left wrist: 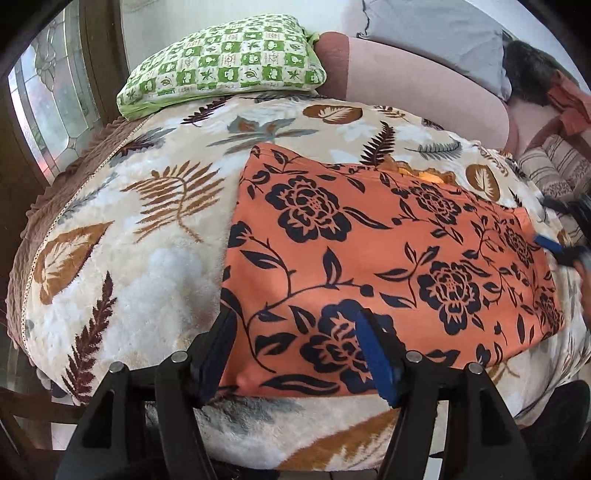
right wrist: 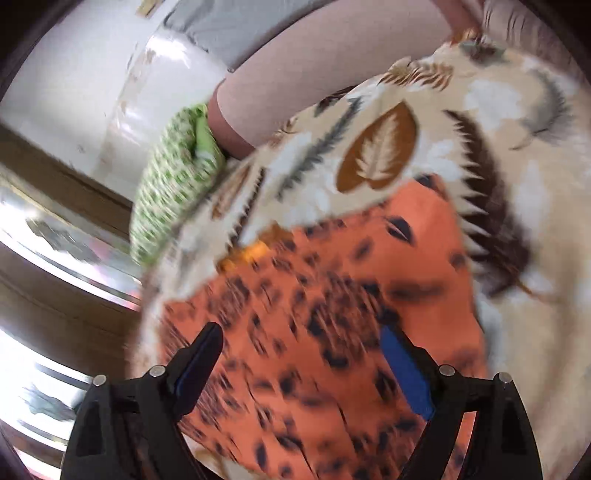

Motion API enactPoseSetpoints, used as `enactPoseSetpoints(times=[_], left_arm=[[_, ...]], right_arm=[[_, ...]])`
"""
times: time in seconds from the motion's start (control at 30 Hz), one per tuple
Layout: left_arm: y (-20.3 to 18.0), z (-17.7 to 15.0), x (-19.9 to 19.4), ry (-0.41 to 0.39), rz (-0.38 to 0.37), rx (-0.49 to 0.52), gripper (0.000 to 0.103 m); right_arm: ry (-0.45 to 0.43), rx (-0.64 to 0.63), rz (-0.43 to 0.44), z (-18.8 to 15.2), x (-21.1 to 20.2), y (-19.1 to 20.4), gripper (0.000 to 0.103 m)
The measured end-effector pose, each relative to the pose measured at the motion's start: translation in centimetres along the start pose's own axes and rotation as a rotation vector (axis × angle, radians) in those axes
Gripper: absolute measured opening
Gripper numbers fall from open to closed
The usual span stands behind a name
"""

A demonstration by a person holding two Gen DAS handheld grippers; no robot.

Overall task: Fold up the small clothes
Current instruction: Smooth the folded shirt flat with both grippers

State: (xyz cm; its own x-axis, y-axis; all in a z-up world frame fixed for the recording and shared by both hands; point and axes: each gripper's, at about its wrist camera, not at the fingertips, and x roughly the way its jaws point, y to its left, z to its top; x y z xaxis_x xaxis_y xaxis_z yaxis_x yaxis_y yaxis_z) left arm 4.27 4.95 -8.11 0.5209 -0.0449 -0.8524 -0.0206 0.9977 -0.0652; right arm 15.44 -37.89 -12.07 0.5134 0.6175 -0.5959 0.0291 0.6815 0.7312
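An orange garment with dark navy flowers (left wrist: pixel 388 266) lies flat on a leaf-patterned blanket (left wrist: pixel 147 229). My left gripper (left wrist: pixel 295 325) is open, its fingers straddling the garment's near left corner just above the cloth. My right gripper shows at the garment's right edge in the left wrist view (left wrist: pixel 565 236), blurred. In the right wrist view the right gripper (right wrist: pixel 303 339) is open over the same garment (right wrist: pixel 332 314), with nothing between its fingers. That view is motion-blurred.
A green checked pillow (left wrist: pixel 225 62) lies at the far left of the bed, next to a pink bolster (left wrist: pixel 417 88). A grey pillow (left wrist: pixel 436 33) and striped cushions (left wrist: pixel 554 166) sit at the back right. A window (left wrist: pixel 44 99) is on the left.
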Motion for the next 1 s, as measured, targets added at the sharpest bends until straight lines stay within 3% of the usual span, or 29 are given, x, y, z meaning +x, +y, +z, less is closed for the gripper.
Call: enactPoseSetpoints(times=[0.03, 0.07, 0.1, 0.13, 0.23, 0.3, 0.37, 0.47, 0.6, 0.73, 0.77, 0.9, 1.0], left_arm=[[-0.3, -0.1, 0.0, 0.005, 0.002, 0.006, 0.067], [-0.5, -0.2, 0.0, 0.008, 0.002, 0.013, 0.067], [-0.7, -0.3, 0.0, 0.011, 0.004, 0.021, 0.067], [-1.0, -0.4, 0.0, 0.016, 0.010, 0.035, 0.067], [-1.8, 0.0, 0.1, -0.006, 0.011, 0.059, 0.067], [-2.7, 0.6, 0.5, -0.016, -0.013, 0.066, 0.067], [-3.8, 1.3, 1.0, -0.029, -0.048, 0.073, 0.067], [-5.5, 1.9, 1.8, -0.038, -0.075, 0.086, 0.067], [-7.4, 2.7, 2.6, -0.038, -0.108, 0.103, 0.067], [-9.2, 3.9, 3.5, -0.032, -0.108, 0.119, 0.070], [-9.4, 4.0, 4.0, -0.016, -0.099, 0.116, 0.074], [-10.3, 3.7, 6.4, 0.041, -0.049, 0.145, 0.074], [-10.3, 3.7, 5.0, -0.008, -0.062, 0.119, 0.074]], right_arm=[[0.032, 0.032, 0.016, 1.5, 1.6, -1.4, 0.090], [0.044, 0.066, -0.039, 3.0, 3.1, -3.3, 0.090], [0.034, 0.099, -0.037, 3.6, 4.5, -4.6, 0.090], [-0.014, 0.183, 0.054, 4.3, 4.4, -6.1, 0.090], [-0.037, 0.264, 0.105, 4.2, 2.0, -6.4, 0.090], [-0.055, 0.192, 0.111, 2.2, -1.0, -5.2, 0.090], [-0.046, 0.168, 0.058, -1.3, -4.0, -4.7, 0.090], [-0.060, 0.245, 0.090, -8.0, -7.6, -5.6, 0.090], [-0.071, 0.366, 0.123, -14.4, -8.5, -7.4, 0.090], [-0.112, 0.481, 0.165, -15.1, -8.0, -9.8, 0.090], [-0.137, 0.509, 0.169, -14.9, -8.0, -10.1, 0.091], [-0.178, 0.547, 0.152, -13.9, -8.2, -10.4, 0.091], [-0.202, 0.539, 0.163, -13.7, -9.2, -9.8, 0.090]])
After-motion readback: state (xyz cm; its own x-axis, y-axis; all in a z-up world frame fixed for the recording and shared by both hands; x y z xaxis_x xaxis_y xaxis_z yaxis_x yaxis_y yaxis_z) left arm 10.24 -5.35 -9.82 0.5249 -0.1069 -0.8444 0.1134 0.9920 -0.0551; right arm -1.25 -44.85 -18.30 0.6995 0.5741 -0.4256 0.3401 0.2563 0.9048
